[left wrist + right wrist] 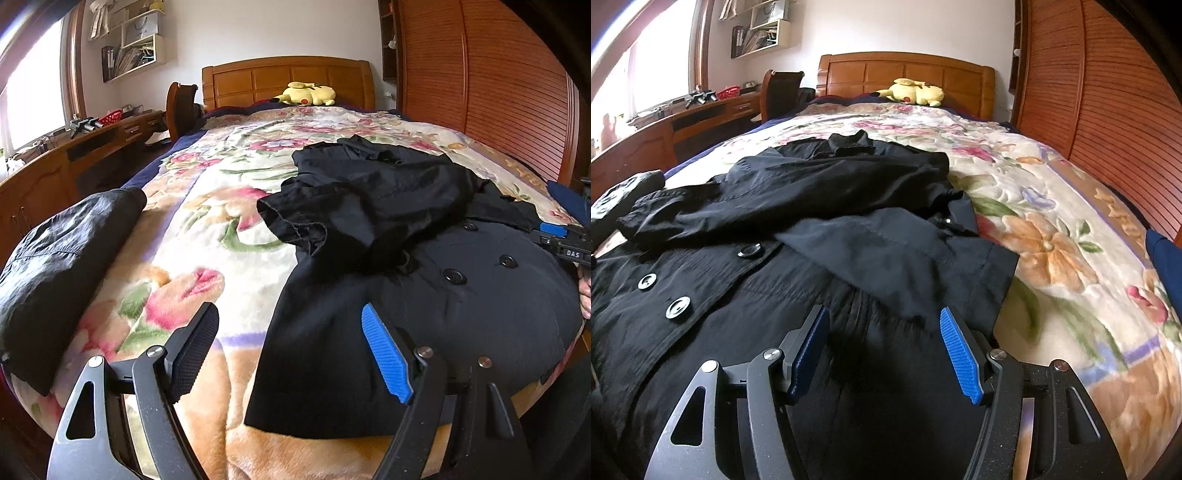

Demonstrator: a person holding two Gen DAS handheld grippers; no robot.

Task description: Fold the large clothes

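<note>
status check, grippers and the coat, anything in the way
Left gripper open, empty, over coat edge. Right gripper open, empty, above coat. Sleeves folded in. Second dark garment lies apart, left.

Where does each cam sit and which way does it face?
Left wrist: on the left gripper, over the black coat's hem edge, looking up the bed toward the headboard; own fingers, right gripper and a hand show.
Right wrist: on the right gripper, above the coat, facing the same way; own fingers only.
Shared: coat, floral blanket, yellow plush.
</note>
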